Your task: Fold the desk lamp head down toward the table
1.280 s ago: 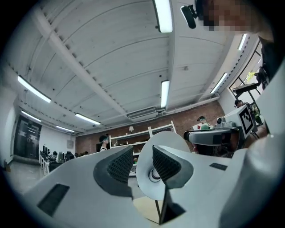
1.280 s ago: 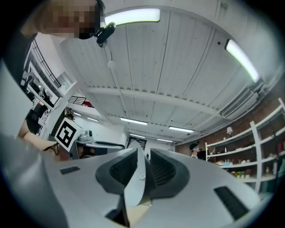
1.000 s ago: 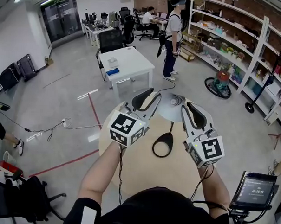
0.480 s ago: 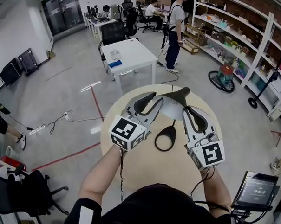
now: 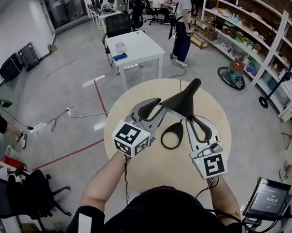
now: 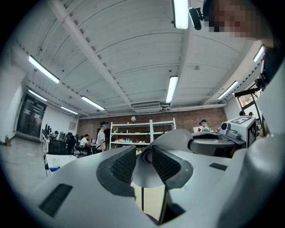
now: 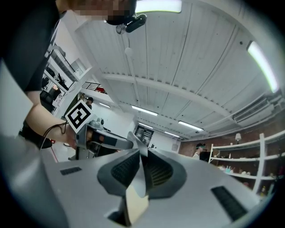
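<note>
Now, head (image 5: 181,104): tilted over the surface (image 5: 153,173), between both pairs of fingers.
Left gripper (image 6: 143,164): fingers clamped on the head.
Right gripper (image 7: 141,167): fingers just closed, pinching the head's thin rim.

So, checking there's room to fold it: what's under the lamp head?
The table top and the lamp's own ring-shaped base, which sits just on the person's side. The patch right beneath the lamp head is hidden by the head itself.
</note>
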Action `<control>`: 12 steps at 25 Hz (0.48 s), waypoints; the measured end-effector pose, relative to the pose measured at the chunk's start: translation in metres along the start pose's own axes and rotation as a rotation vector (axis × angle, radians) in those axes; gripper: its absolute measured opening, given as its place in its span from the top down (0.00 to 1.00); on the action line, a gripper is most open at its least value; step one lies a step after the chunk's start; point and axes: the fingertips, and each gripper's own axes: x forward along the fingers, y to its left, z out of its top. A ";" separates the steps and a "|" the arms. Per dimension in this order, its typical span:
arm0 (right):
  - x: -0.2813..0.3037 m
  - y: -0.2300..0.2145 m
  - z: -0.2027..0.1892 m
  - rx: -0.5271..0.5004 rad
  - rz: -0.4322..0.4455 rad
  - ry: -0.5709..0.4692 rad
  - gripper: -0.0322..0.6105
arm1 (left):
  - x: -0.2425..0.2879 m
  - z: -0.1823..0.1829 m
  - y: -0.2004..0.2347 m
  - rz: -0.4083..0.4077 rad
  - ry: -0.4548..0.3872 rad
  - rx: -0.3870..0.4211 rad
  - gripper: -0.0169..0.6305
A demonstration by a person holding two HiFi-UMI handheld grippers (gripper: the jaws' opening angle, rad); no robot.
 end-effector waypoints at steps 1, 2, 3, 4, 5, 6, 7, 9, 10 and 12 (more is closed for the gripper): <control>0.000 0.003 -0.003 -0.006 0.006 0.009 0.88 | -0.001 -0.004 0.001 0.005 0.005 -0.010 0.79; 0.000 0.006 -0.007 -0.015 0.012 0.017 0.88 | -0.002 -0.009 0.001 0.010 0.010 -0.019 0.79; -0.001 0.009 -0.011 -0.027 0.018 0.027 0.88 | -0.003 -0.013 0.002 0.014 0.016 -0.026 0.79; -0.002 0.012 -0.015 -0.043 0.025 0.040 0.88 | -0.004 -0.019 0.002 0.019 0.022 -0.032 0.79; -0.003 0.015 -0.020 -0.062 0.032 0.056 0.88 | -0.004 -0.024 0.001 0.022 0.029 -0.038 0.79; -0.004 0.018 -0.025 -0.081 0.040 0.075 0.88 | -0.005 -0.030 0.001 0.025 0.036 -0.046 0.79; -0.005 0.020 -0.031 -0.102 0.047 0.096 0.88 | -0.005 -0.035 0.001 0.028 0.042 -0.053 0.79; -0.007 0.025 -0.041 -0.159 0.058 0.137 0.88 | -0.006 -0.045 0.000 0.034 0.051 -0.065 0.79; -0.009 0.027 -0.043 -0.195 0.066 0.149 0.88 | -0.006 -0.048 0.000 0.037 0.052 -0.069 0.79; -0.014 0.038 -0.039 -0.262 0.113 0.125 0.88 | -0.007 -0.053 0.000 0.042 0.048 -0.073 0.79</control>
